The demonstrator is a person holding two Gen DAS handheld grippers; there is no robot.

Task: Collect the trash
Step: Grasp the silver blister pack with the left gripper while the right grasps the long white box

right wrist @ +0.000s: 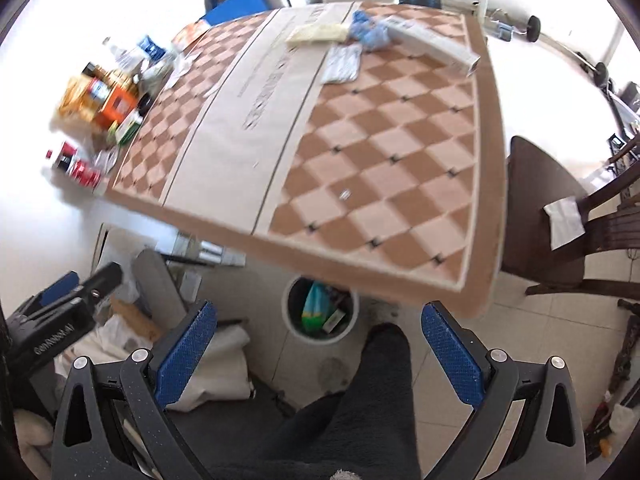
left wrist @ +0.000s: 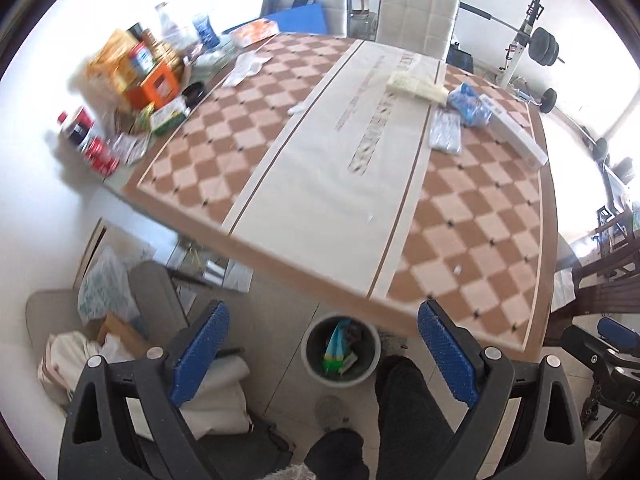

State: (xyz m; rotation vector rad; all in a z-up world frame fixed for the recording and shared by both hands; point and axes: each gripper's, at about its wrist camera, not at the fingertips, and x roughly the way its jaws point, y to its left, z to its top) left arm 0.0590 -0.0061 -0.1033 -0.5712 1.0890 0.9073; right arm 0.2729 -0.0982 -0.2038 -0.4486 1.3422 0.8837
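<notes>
I held both tools high over the near edge of the table (left wrist: 304, 184), each pointing steeply down, and nothing lay between their fingers: my left gripper (left wrist: 322, 354) stood with its blue pads spread wide and empty, and my right gripper (right wrist: 320, 354) gaped the same way, holding nothing. The table wore a checked cloth of brown and pale pink diamonds with a cream runner (left wrist: 340, 148) down the middle bearing blurred lettering. On the floor just under the near table edge stood the round bin (left wrist: 342, 354), with a green and blue wrapper (left wrist: 335, 350) and other scraps already inside it. Trash was left on the cloth: a crumpled blue plastic wrapper (left wrist: 470, 106) at the far side, touching a flat clear packet (left wrist: 446, 132), with a long white box (left wrist: 514, 130) beside it and a pale yellowish packet (left wrist: 416, 86) on the runner. Two tiny white scraps (left wrist: 456, 270) lay nearer me. At the left edge crowded groceries: an orange box (left wrist: 154, 88), jars, a green carton (left wrist: 170, 114) and red cans (left wrist: 102, 156), all smeared by blur. A white padded chair (left wrist: 416, 20) stood at the far end, weight plates and a barbell rack (left wrist: 536, 46) behind it, and a dark wooden chair (right wrist: 560, 216) at the right with a white paper on its seat. Bags and cloth lay heaped on the pale tiled floor to the left, and my dark trouser leg (left wrist: 408, 408) showed below.
</notes>
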